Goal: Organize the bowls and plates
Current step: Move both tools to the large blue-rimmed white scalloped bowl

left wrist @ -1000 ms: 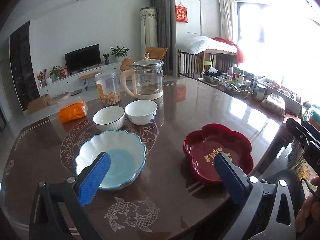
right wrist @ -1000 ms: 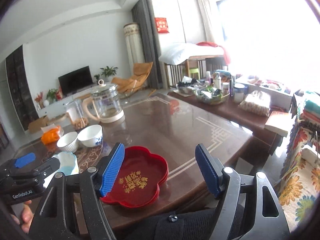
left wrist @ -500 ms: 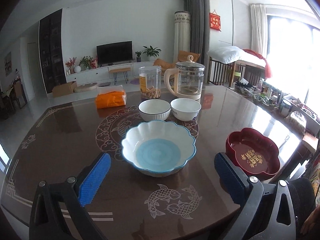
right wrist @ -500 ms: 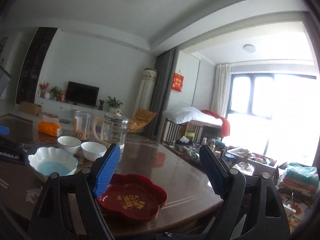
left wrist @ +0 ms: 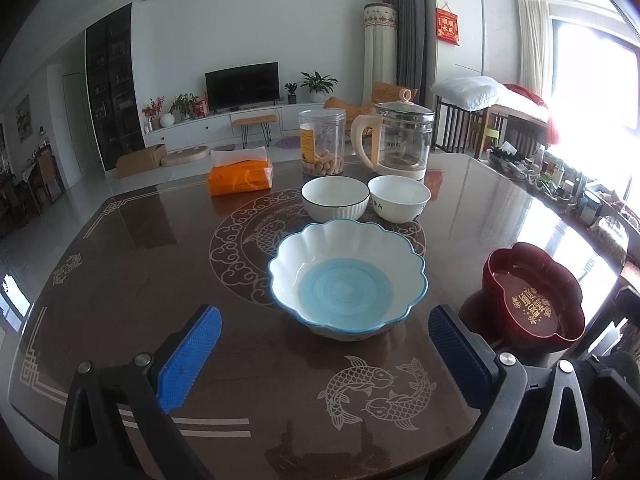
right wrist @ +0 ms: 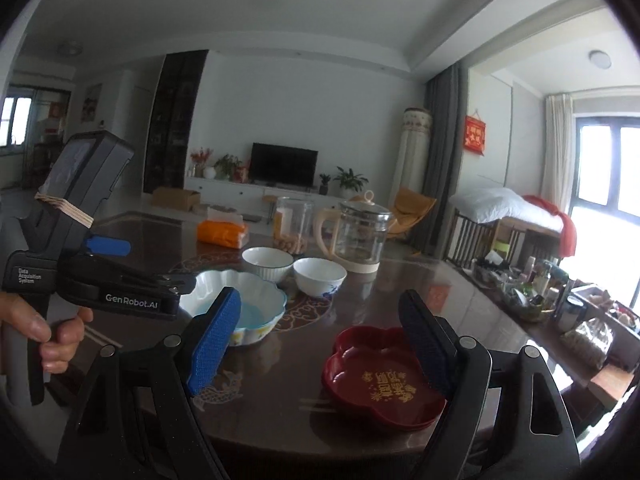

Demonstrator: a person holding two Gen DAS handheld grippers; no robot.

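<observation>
Both tools are wide open and hold nothing. The left tool [left wrist: 320, 344] should pinch the blue bowl [left wrist: 347, 278] rim gently and lift slowly.

We read "GenRobot.AI" in white along the black body of the left gripper [right wrist: 176, 284], and "Data Acquisition System" in small white print on its handle block. Gold characters mark the red flower-shaped lacquer plate [right wrist: 384, 376], too small for us to read.

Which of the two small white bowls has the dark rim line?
The ribbed small bowl, the one nearer the orange tissue pack. Its neighbour, the smooth small bowl in front of the glass kettle, has a plain white rim.
</observation>
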